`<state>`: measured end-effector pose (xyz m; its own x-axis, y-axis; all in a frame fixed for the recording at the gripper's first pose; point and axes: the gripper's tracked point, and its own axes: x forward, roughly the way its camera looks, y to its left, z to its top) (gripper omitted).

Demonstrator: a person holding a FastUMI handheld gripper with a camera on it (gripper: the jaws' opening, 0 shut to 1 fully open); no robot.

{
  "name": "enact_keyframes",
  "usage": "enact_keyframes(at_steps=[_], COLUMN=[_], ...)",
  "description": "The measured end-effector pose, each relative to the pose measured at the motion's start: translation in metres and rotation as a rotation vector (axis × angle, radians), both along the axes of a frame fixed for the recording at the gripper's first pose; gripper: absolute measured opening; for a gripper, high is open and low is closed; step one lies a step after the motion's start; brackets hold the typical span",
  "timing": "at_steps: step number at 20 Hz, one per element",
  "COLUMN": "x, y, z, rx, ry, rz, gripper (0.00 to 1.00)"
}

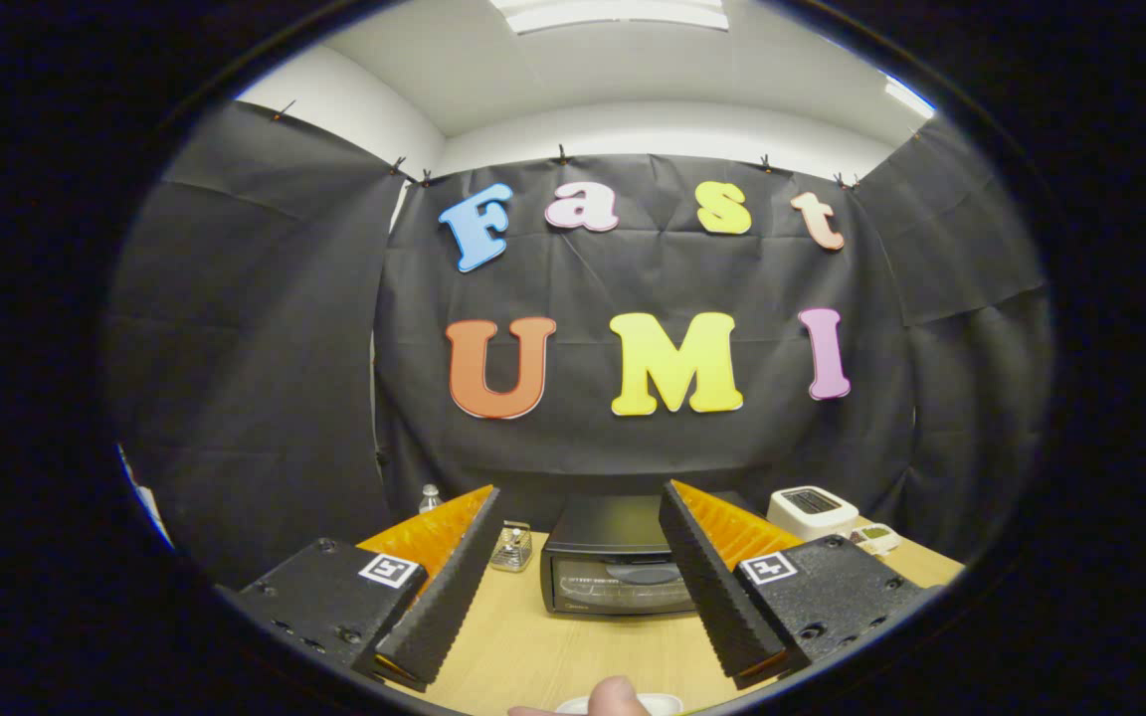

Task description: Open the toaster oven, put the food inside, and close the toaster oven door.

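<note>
We see gripper [578, 577] fingers spread, holding nothing, over wood table [553, 646]; oven [613, 567] shut, far center; white toaster [812, 510] far right, black cloth behind.

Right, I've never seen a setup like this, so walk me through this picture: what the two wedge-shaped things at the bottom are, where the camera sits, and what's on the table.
The camera rides on a hand-held gripper and looks forward along its two fingers; those are the wedge shapes. A person carries the tool; there is no robot arm. The fingers stand apart, open, with nothing between them but bare table.

Beyond them, on the wooden table, sits a black toaster oven with its glass door closed. Beside it, on one side, are a small clear jar and, further back, the top of a water bottle. On the other side is a white toaster with a small white device next to it.

Closest to the camera, a fingertip touches something white, too cut off to identify. Black cloth walls the booth.
</note>
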<state>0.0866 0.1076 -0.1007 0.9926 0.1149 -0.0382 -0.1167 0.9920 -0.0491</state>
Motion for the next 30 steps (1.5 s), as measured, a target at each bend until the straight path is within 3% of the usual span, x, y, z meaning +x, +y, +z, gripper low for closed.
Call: enact_keyframes(at_steps=[9,30], x=[0.05,0.167], y=[-0.028,-0.091], z=[-0.038,-0.155], rx=[0.002,0.05], ry=[0.04,0.291], rz=[-0.083,-0.133], gripper=[1.0,1.0])
